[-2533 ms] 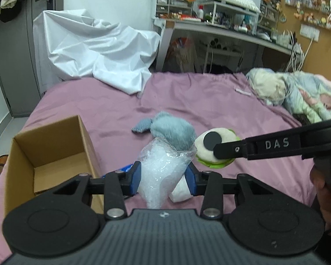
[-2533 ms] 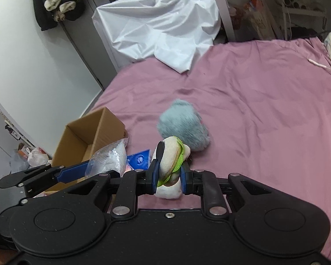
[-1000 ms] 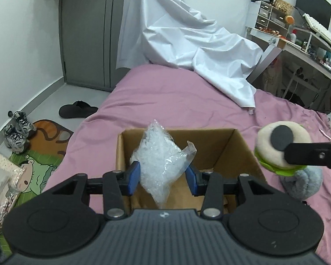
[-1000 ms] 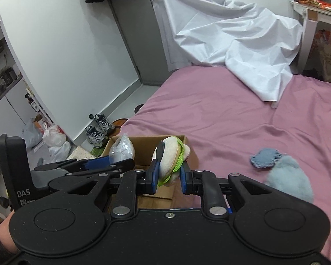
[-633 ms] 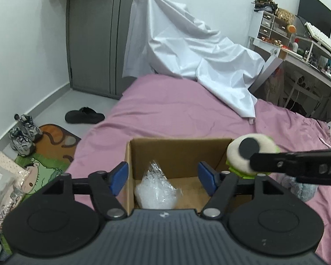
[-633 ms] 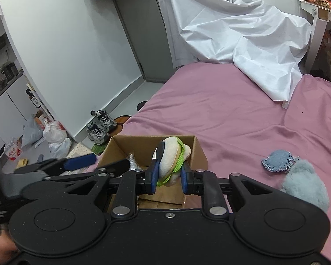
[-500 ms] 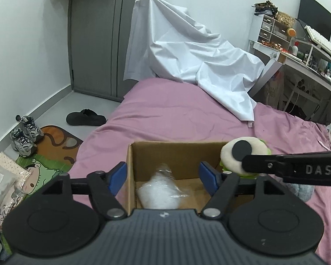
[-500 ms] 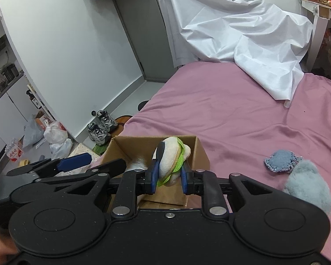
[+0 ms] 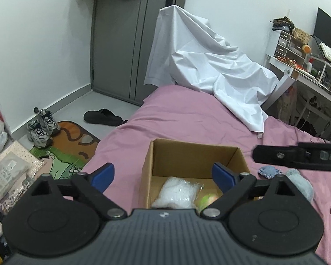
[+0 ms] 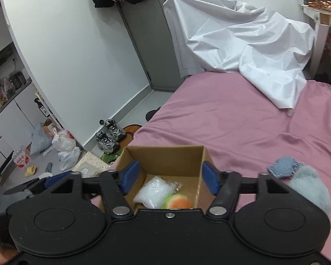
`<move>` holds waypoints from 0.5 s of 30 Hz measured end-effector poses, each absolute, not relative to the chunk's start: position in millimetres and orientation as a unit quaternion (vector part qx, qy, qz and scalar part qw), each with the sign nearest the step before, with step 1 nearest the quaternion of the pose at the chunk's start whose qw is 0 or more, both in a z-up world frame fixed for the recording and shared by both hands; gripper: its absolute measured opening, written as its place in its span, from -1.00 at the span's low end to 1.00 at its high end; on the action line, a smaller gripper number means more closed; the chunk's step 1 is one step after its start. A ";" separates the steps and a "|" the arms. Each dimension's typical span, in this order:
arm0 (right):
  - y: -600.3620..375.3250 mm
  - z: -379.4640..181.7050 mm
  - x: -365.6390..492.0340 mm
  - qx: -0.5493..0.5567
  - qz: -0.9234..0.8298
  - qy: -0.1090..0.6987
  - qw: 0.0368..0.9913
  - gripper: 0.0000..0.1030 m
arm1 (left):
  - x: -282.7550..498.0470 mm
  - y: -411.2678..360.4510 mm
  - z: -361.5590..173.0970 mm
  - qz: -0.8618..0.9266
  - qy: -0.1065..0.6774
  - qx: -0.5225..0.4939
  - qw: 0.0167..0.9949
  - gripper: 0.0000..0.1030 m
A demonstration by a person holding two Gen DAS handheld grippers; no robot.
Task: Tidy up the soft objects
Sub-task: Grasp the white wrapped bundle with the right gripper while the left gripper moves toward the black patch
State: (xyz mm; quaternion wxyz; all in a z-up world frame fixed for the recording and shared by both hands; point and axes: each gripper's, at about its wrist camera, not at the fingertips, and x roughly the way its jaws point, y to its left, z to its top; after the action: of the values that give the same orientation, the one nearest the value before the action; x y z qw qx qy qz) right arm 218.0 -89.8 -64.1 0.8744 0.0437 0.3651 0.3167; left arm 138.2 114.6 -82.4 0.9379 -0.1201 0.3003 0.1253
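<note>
Brown cardboard box (image 10: 165, 158), white crinkly bag (image 10: 153, 191), green-and-orange plush (image 10: 178, 201), pink bedsheet (image 10: 242, 121), blue-grey fluffy toy (image 10: 309, 187).

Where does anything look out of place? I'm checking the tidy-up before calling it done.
The grey-blue plush lies loose on the pink bedsheet, right of the cardboard box, while the clear plastic bag and green-orange toy are inside. Both grippers, left and right, are open and empty.

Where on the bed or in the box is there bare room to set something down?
Free: pink bedspread between cardboard box and white sheet; box's far half. Crowded: its near floor, holding plastic bag and plush toy; right of it, blue plush.
</note>
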 end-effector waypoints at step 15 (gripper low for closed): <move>-172.2 -58.1 190.4 0.056 0.259 0.373 0.889 0.83 | 119.6 66.6 -69.3 0.056 0.290 -0.125 0.947 0.88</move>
State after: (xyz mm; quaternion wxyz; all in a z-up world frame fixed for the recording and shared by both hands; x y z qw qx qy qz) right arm 190.4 -172.2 -58.1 0.8893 0.0560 0.3727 0.2592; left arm 119.6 66.6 -69.3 0.9472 -0.1247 0.2900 0.0561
